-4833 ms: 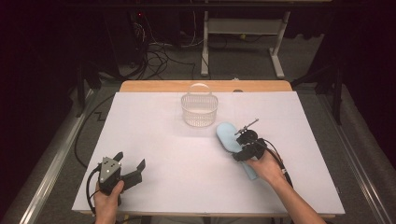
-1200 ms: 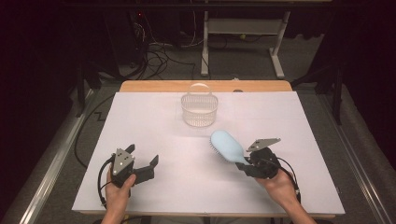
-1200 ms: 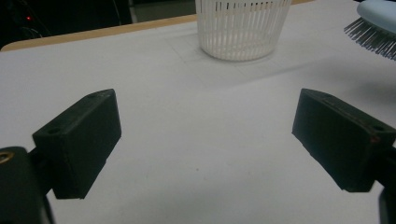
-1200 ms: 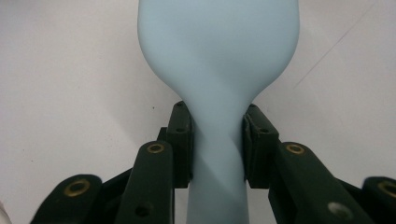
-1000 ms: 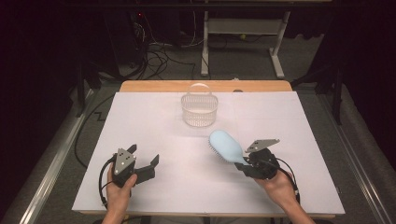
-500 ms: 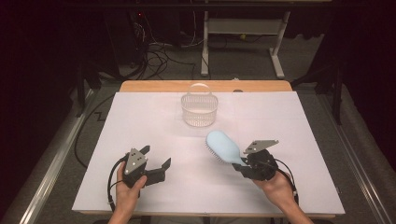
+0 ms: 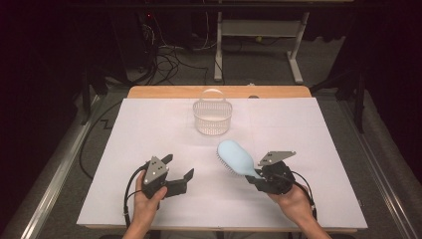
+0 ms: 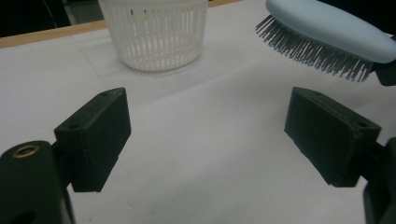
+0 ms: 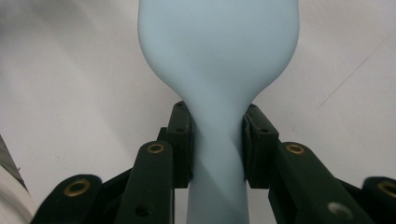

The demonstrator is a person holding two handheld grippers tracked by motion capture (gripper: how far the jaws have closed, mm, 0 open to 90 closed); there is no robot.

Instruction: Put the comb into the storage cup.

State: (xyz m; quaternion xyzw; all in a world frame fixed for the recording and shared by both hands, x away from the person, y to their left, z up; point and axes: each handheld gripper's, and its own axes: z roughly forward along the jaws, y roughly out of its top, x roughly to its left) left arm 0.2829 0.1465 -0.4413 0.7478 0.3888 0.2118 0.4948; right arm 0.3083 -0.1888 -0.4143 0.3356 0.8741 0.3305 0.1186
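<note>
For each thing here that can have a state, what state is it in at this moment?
Hairbrush: lifted off the table, held by its handle, bristles facing down.
Right claw: shut on the hairbrush handle.
Left claw: open, nothing between its jaws, which have just closed a little.
Basket: upright on the table, handle raised, looks empty.

No text, label, brand, number or sign can be read anywhere.

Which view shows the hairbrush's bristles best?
The left gripper view: the hairbrush hangs bristles-down in profile, rows distinct. The high view gives a dark fringe along its edge; the right gripper view shows its smooth back, handle clamped.
</note>
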